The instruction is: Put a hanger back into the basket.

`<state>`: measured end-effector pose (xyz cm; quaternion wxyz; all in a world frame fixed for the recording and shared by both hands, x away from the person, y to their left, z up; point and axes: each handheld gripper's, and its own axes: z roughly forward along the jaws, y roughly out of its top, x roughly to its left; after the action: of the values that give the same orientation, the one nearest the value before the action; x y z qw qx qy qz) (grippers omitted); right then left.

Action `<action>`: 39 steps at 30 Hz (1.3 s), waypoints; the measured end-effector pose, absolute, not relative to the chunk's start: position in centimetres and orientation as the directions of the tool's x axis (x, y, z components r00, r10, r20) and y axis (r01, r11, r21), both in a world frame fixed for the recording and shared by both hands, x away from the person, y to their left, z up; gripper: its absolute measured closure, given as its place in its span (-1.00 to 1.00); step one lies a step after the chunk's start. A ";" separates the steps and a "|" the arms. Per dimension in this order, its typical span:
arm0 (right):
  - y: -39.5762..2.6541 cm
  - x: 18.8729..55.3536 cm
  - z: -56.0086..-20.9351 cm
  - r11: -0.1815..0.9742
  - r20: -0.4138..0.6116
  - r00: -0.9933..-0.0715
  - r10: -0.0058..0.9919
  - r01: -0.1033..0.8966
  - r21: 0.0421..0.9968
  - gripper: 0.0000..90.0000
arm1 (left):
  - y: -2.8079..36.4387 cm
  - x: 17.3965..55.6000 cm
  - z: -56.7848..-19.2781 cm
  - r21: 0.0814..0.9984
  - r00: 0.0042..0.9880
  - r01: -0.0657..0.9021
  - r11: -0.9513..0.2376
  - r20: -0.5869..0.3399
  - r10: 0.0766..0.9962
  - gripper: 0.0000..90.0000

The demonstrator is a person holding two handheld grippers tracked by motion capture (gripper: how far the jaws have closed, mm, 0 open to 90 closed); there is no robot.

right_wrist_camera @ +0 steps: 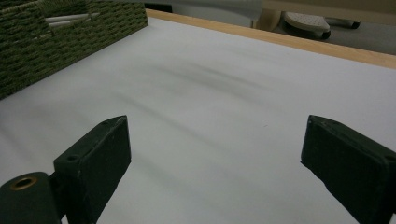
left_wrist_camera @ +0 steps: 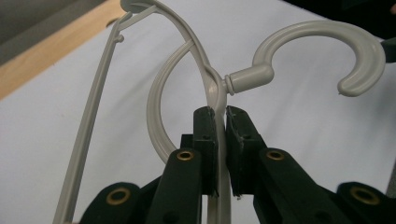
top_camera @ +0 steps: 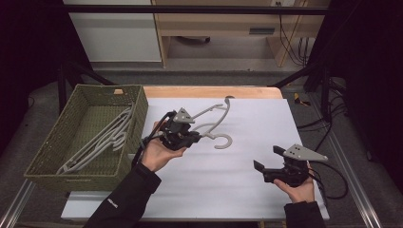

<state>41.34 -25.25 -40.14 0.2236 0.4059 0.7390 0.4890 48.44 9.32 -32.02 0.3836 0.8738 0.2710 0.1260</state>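
Just right of the basket (top_camera: 71, 166), above the desk (top_camera: 247, 190): grey hanger (top_camera: 216, 124) clamped at its neck by the left hand-held gripper (left_wrist_camera: 220, 116); right hand-held gripper (right_wrist_camera: 215, 154) wide open, empty. Carry level over the basket rim, hook kept clear, then lower onto the hangers (top_camera: 102, 140) inside.

hanger (left_wrist_camera: 212, 88): pale grey | basket (top_camera: 57, 142): green woven | table sheet (top_camera: 256, 128): white

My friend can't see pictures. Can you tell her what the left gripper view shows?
Two black jaws of the left gripper pinch a grey plastic hanger just below its neck. The hanger's hook curls to the right, and its thin arms bend away to the left. Behind it lies a white table cover with a wooden edge.
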 end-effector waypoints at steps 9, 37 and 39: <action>-25.3 41.3 -40.1 0.184 0.074 -0.570 0.819 0.383 0.905 -0.80 | 11.6 45.9 -27.1 0.801 0.833 0.303 -0.516 0.040 0.552 0.85; -25.1 41.2 -40.0 0.202 0.057 -0.573 0.817 0.377 0.904 -0.81 | 27.4 45.7 -23.0 0.879 0.751 0.313 -0.359 0.002 0.660 0.84; -25.0 41.3 -40.1 0.203 0.059 -0.575 0.816 0.381 0.902 -0.81 | 28.5 46.0 -23.4 0.876 0.744 0.326 -0.354 -0.007 0.668 0.85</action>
<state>41.31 -24.99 -40.10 0.2240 0.4031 0.7425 0.4859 46.02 28.52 -23.44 0.4765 0.8031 0.3096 0.1794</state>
